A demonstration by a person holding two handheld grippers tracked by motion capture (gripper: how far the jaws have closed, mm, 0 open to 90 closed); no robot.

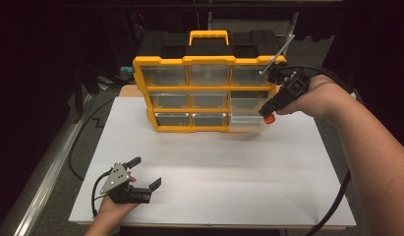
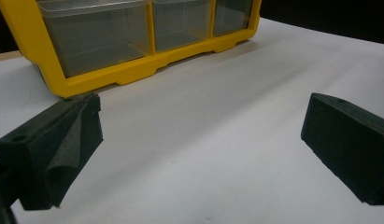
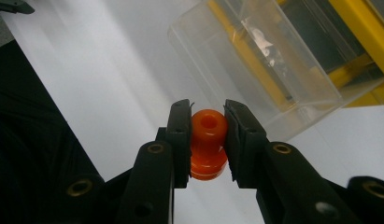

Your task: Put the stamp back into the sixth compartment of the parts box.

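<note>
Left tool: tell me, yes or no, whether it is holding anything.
No. The left tool rests open on the white table, nothing between its jaws.

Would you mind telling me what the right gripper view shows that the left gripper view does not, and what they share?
Right gripper view alone: an orange knob-shaped piece pinched in the right claw, and a clear drawer pulled out of the cabinet. Left gripper view alone: the left claw wide open with nothing between its jaws, and the cabinet's bottom row of drawers pushed in. Shared: the yellow cabinet and the white tabletop.
</note>
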